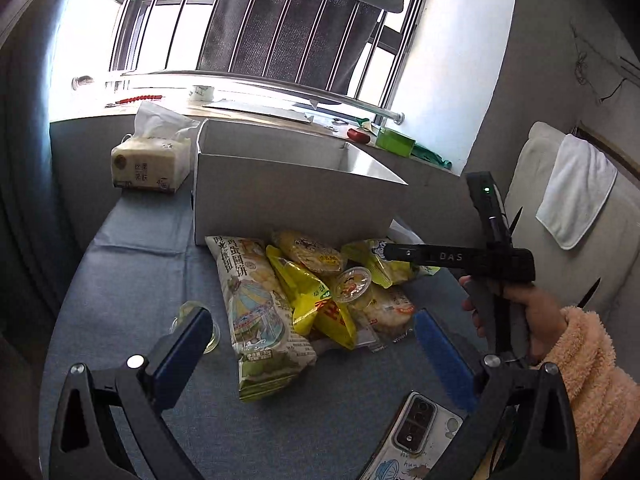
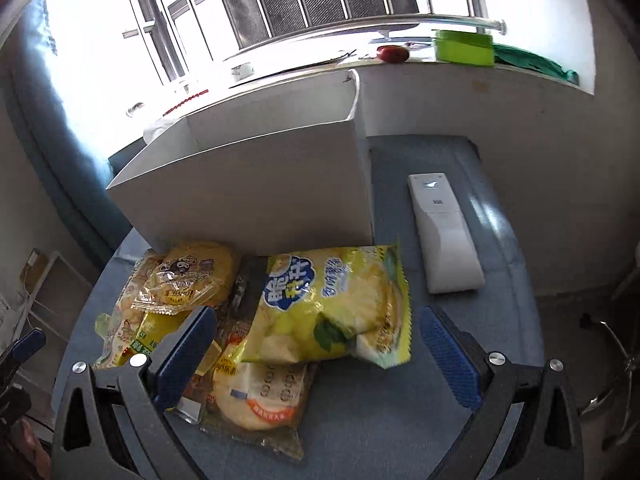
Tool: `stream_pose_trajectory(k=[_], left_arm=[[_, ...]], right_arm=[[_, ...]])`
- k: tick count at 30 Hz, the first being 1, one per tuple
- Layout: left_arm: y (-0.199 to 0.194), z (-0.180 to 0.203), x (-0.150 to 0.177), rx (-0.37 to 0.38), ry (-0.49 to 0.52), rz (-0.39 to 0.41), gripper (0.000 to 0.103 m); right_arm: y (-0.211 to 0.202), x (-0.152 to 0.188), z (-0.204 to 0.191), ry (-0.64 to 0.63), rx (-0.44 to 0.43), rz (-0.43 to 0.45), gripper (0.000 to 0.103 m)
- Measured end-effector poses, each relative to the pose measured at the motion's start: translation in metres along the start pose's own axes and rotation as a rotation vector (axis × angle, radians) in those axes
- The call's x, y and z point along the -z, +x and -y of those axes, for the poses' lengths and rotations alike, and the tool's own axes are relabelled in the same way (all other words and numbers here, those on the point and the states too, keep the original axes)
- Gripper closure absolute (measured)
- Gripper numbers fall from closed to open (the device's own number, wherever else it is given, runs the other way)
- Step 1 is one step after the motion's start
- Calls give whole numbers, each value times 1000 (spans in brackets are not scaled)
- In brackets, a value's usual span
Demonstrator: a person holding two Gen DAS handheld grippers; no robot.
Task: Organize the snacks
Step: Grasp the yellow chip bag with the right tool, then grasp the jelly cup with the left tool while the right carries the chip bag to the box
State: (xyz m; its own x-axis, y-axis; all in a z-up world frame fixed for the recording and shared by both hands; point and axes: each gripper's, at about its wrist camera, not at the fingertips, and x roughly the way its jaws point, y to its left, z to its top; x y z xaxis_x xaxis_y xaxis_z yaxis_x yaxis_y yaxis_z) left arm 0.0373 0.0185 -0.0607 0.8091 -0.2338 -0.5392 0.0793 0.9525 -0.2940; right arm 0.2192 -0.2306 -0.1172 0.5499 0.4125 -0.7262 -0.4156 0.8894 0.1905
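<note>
A pile of snack packets lies on the blue table in front of an open white box [image 1: 292,196], also in the right wrist view [image 2: 256,196]. The pile holds a long green biscuit bag [image 1: 260,312], a yellow packet [image 1: 316,304], a jelly cup [image 1: 352,282] and a yellow chip bag [image 2: 332,308]. A round cake packet [image 2: 192,276] and a rice cracker pack [image 2: 260,396] lie beside it. My left gripper [image 1: 316,356] is open, just before the pile. My right gripper [image 2: 320,356] is open above the chip bag; it also shows in the left wrist view [image 1: 460,258].
A tissue pack [image 1: 150,164] stands left of the box. A white remote [image 2: 444,232] lies right of the box. A phone [image 1: 416,436] lies near my left gripper, a small glass jar [image 1: 200,324] by its left finger. A windowsill with clutter runs behind; a chair with a towel [image 1: 576,192] is at right.
</note>
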Motion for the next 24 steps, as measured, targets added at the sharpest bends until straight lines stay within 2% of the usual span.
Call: stream_pose_trajectory(k=[6,10,11,12,13,17,20,24], left_arm=[[5,-14,0,-44,-28,-20,0],[11,-22,2,-61,-48,-40,0],[13,-24,2,-69,-50,-48,0],[15,-25,3,-79,-51,-56,0],[17,-26,3,-86,-48,-62,0],[27,-27,1,-108,-9,-92,0],[38,-31,-2,-134,28,-118,0],[47,-49,-8,-145,25,-147,0]], right_arm=[[35,-15,-9,-52,90,-97,0],[46,-12,-6,-63,88,-128,0],[49,-10,-5,-65,95,-139,8],[49,-7,-4,-79,131,-134,31],[46,-6,-5,-103,151,-116,37],[20,1,3,-65,53,-67,47],[-14,7,9,-30,-26,4,47],[-59,15,2,6,-132,89,47]])
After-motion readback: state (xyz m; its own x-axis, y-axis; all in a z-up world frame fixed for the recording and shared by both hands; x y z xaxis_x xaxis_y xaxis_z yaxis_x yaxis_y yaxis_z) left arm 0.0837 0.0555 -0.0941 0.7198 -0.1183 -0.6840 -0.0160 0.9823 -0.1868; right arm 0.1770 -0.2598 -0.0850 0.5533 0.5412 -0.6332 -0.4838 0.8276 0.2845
